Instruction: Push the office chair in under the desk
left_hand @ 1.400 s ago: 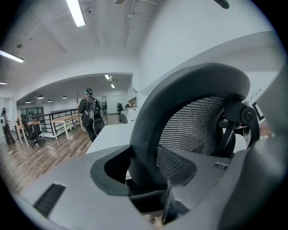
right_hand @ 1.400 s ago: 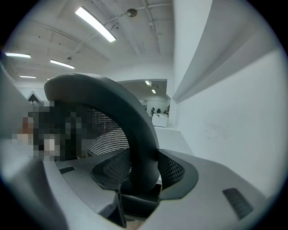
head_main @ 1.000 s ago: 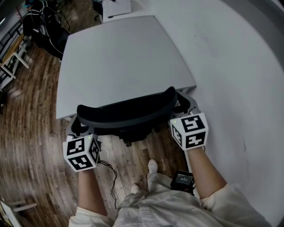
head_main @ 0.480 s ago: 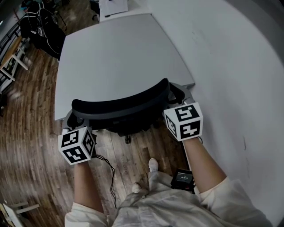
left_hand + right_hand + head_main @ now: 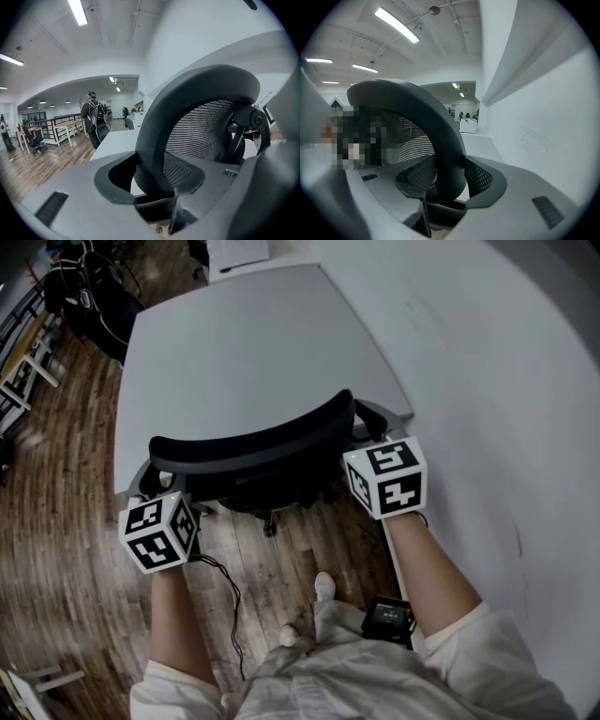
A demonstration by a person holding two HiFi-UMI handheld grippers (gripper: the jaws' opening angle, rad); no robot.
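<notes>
A: Item: black mesh-back office chair (image 5: pixel 253 454), on the wooden floor (image 5: pixel 75 549). Seat apparently beneath the pale grey tabletop (image 5: pixel 244 352), backrest at its near edge.
B: Hold: left gripper (image 5: pixel 151 177) and right gripper (image 5: pixel 450 180), fingers (image 5: pixel 487 180) clamped on the backrest's rigid rim, one per end.
A: Handling, we judge: heavy but free-rolling; rim stiff, mesh yielding. We'd push level and evenly, lest it swivel.

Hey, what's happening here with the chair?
A person holds the black mesh-backed office chair by its backrest frame. The left hand-held gripper is clamped on one end and the right hand-held gripper on the other. The chair sits against the near edge of the grey desk, with its seat hidden beneath the top.
</notes>
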